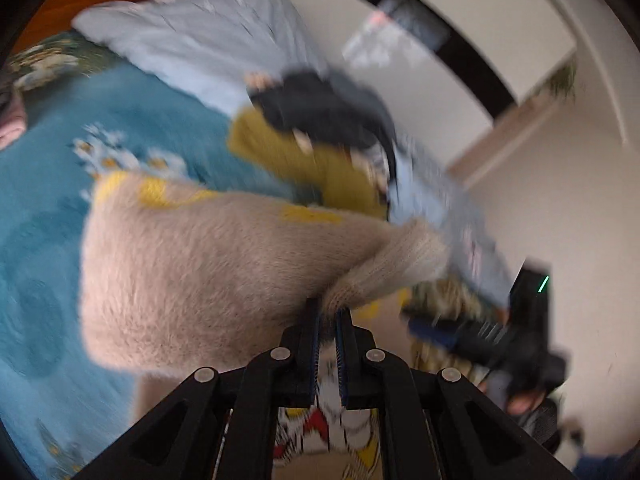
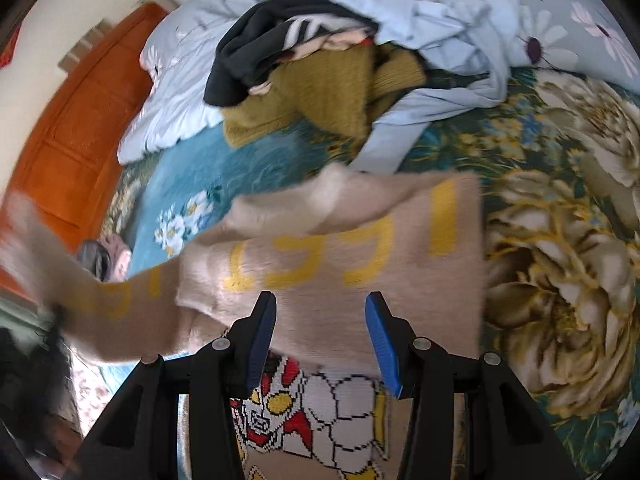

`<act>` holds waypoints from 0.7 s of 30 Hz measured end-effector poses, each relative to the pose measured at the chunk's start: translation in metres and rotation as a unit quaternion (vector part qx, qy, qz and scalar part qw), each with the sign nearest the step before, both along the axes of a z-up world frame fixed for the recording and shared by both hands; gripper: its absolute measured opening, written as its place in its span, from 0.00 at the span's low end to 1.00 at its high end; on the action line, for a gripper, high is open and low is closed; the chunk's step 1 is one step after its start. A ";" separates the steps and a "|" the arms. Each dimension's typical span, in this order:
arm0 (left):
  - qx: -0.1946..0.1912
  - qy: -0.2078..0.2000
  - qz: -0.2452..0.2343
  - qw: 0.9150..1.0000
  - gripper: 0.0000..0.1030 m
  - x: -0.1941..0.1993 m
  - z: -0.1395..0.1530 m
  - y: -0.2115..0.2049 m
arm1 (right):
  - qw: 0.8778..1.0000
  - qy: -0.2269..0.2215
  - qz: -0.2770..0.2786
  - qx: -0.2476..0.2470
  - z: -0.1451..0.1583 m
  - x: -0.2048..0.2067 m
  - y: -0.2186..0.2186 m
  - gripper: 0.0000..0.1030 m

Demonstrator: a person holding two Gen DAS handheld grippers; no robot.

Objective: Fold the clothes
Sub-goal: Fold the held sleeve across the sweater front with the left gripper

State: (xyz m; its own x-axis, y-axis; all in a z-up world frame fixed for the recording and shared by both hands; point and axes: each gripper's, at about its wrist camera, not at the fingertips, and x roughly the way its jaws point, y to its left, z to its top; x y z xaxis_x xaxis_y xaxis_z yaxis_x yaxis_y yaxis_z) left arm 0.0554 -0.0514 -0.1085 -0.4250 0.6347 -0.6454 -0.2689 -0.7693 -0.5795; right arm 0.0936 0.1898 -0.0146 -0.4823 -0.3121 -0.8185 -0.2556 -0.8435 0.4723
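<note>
Beige sweater held over the bed by one hand-held gripper.

The left hand-held gripper (image 1: pixel 328 312) has its jaws narrow, pinching the ribbed cuff of the beige sweater (image 1: pixel 192 272), which hangs blurred above the teal floral bedspread (image 1: pixel 44 208). The right hand-held gripper (image 2: pixel 320 316) stands wide, gripping nothing, just above the sweater's body, where yellow lettering and a red-and-white figure show. A heap of clothes (image 2: pixel 320 80) lies farther back on the bed.

The beige sweater (image 2: pixel 320 248) carries large yellow characters across its fabric, seen upside down and blurred by motion; they cannot be read with certainty. No other text, label or number is legible in either view.
</note>
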 end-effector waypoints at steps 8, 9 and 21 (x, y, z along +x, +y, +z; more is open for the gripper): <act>-0.078 -0.058 -0.098 0.990 0.16 0.026 -0.035 0.066 | 0.995 0.002 -0.077 -0.071 -0.005 0.014 0.045 0.47; -0.074 -0.071 -0.104 0.989 0.20 0.027 -0.039 0.065 | 0.994 0.000 -0.080 -0.074 -0.006 0.015 0.048 0.47; 0.030 -0.124 0.127 0.984 0.60 0.011 -0.018 -0.052 | 0.996 -0.039 -0.034 -0.070 -0.022 0.031 0.039 0.47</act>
